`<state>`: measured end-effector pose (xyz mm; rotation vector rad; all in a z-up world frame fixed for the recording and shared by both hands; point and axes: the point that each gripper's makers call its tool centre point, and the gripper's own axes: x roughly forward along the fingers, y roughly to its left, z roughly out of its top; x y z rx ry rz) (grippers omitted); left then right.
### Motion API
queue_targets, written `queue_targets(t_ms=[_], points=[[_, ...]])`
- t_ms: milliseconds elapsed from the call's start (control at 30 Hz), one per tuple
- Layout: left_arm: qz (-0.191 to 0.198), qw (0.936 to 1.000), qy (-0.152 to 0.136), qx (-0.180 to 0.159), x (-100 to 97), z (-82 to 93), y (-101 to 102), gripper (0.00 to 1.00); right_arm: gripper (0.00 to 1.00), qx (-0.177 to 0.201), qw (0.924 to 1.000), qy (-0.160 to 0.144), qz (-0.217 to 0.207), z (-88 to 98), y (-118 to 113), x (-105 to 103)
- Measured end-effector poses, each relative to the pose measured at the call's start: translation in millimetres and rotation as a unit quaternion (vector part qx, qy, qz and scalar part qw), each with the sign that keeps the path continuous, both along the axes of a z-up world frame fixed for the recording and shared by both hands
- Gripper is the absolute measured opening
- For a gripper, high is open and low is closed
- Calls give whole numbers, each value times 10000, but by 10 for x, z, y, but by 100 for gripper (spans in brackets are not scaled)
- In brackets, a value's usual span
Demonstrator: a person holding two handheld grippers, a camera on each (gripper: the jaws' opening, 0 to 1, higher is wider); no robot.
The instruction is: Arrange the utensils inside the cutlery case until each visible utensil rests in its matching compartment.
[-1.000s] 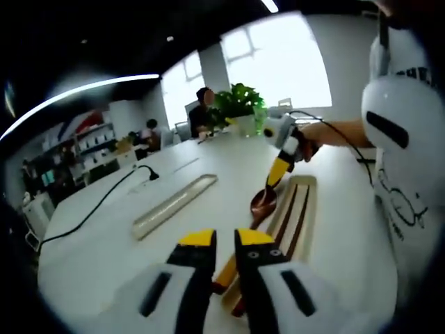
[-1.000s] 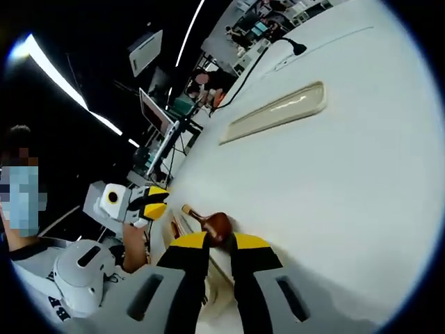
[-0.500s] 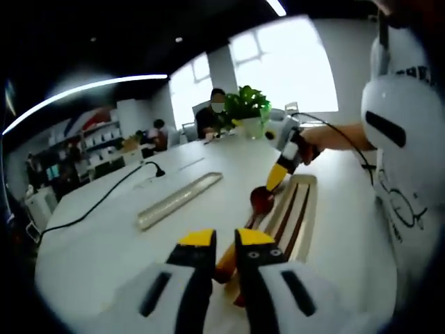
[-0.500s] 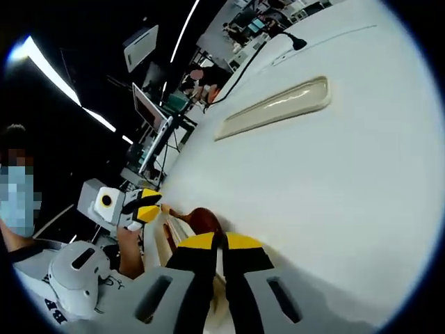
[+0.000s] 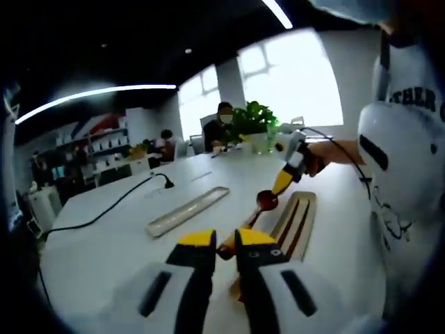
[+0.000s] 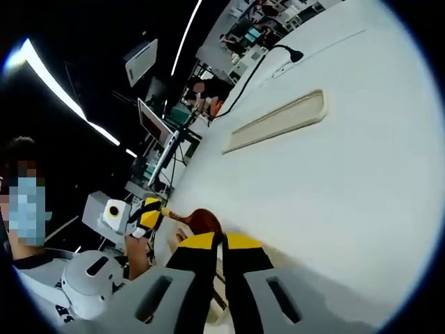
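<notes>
Spoon (image 5: 259, 209), wooden with a dark reddish bowl and a paler orange handle, is carried off the counter (image 5: 118, 243) between the two hand-held grippers. Nearest in the left gripper view, the left hand-held gripper (image 5: 222, 245) has its yellow-tipped jaws drawn narrow on the handle's end, which pokes up between them. From there the spoon's long axis runs straight away from that gripper, up and a little right, to the bowl, where the right hand-held gripper (image 5: 278, 186) comes down with its tip touching or just above the bowl's rim. In the right gripper view the right hand-held gripper (image 6: 222, 245) shows its jaws almost together, with the reddish bowl (image 6: 203, 220) just past their tips on the left; whether they pinch it I cannot tell.

Just right of the spoon and roughly parallel to it lies the cutlery case (image 5: 300, 221), a long pale tray with dark utensils lying lengthwise in its slots. My judgement: the spoon must shift sideways to the right and go down with its axis kept along the case; the left gripper carries it, the right steadies the far end.

Farther left a narrow lid-like strip (image 5: 188, 211) lies well apart, and a black cable (image 5: 111, 207) runs beyond it.
</notes>
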<state>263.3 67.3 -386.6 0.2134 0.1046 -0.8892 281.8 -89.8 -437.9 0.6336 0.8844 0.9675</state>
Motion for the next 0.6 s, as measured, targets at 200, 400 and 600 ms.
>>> queue_targets(t_ms=[200, 400, 600], points=[[49, 9999, -93, 81, -61, 7, 40, 11, 0, 19, 9999, 0, -99, 64, -81, -60], [166, 9998, -73, -87, -141, -38, 122, 11, 0, -69, 9996, 81, -265, 54, -165, -205], [126, 9999, -18, -71, -206, -149, 91, 11, 1, -152, 9983, 229, -516, -2, -195, -315]])
